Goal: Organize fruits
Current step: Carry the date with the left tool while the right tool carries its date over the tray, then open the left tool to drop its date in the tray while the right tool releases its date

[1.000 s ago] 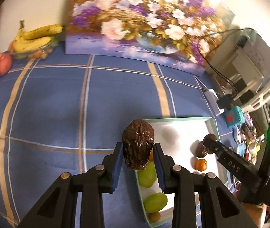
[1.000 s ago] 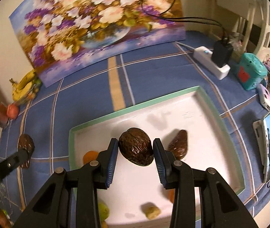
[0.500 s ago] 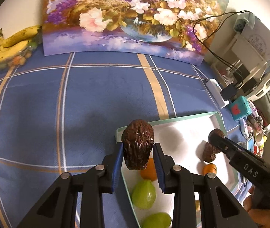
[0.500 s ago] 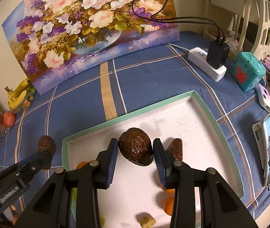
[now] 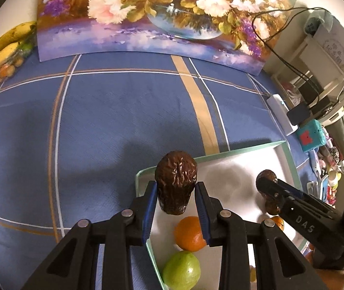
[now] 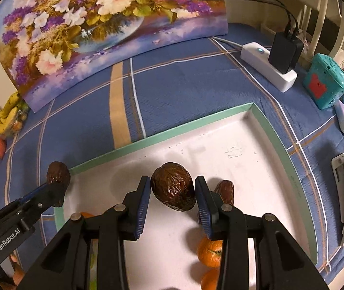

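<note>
1. Left gripper (image 5: 176, 194): clenched on a wrinkled dark-brown fruit (image 5: 175, 181), held upright above the near-left corner of the tray (image 5: 290, 162).
2. Right gripper (image 6: 173, 194): clenched on a second wrinkled brown fruit (image 6: 173, 186), held over the tray's white floor.
3. Tray: white, green-rimmed, resting on a blue plaid tablecloth (image 5: 113, 111).
4. Inside the tray: an orange (image 5: 190, 233), a green fruit (image 5: 181, 269), another brown fruit (image 6: 225, 191) just beside the right gripper's pad, two oranges (image 6: 209, 252) nearer the camera.
5. Background: floral painting (image 5: 152, 14) propped at the table's far edge; bananas (image 5: 2, 46) at far left; power strip (image 6: 268, 71) and teal box (image 6: 325, 81) at right.
</note>
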